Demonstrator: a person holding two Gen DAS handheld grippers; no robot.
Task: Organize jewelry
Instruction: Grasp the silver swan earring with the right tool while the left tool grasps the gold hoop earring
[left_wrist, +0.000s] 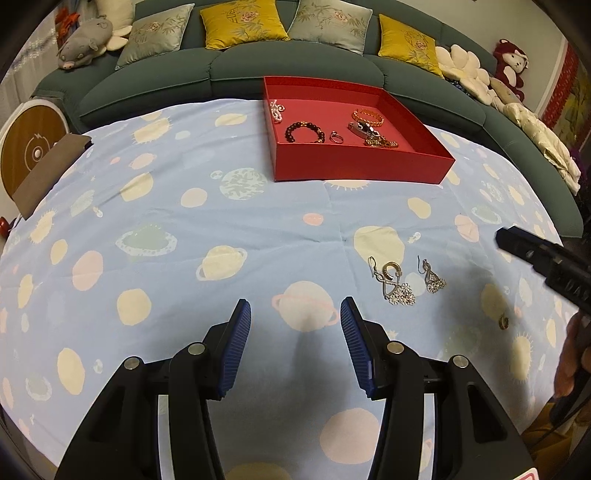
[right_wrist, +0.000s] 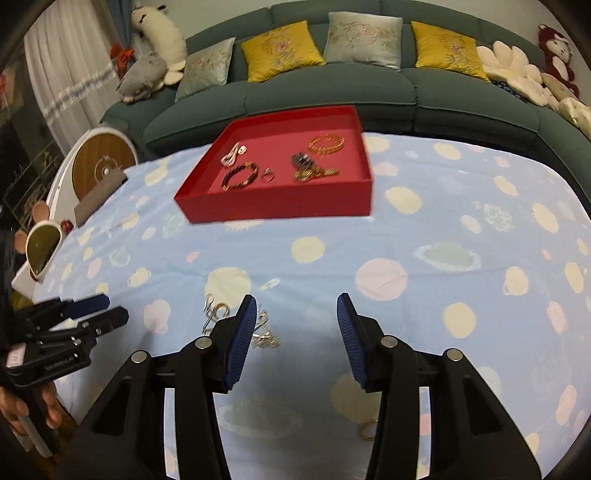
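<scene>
Shallow red cardboard tray (left_wrist: 364, 168) sits at the far side of the worktop (left_wrist: 221, 221), which is draped in a pale blue planet-print cloth; the tray backs onto a dark green sofa (left_wrist: 295, 62). It serves as the collecting place: already inside are a dark beaded bracelet (left_wrist: 303, 132), a small silver ring (left_wrist: 336, 137), a gold chain bracelet (left_wrist: 368, 116), a pale trinket at the far left corner (left_wrist: 277, 110) and a tangled gold-and-dark heap (left_wrist: 373, 136).

Still loose on the cloth, near right: a cluster of silver drop earrings with filigree pendants (left_wrist: 402, 278), and a small gold ring (left_wrist: 503, 320) further right, apart from them.

Left gripper (left_wrist: 295, 347): released, blue ribbed pads spread wide, nothing between, over bare cloth just left of the earrings. Right gripper (right_wrist: 295, 332): likewise released and empty, its left pad overlapping the earrings in its own view. Judgement: the earrings go next, probably by the right.
</scene>
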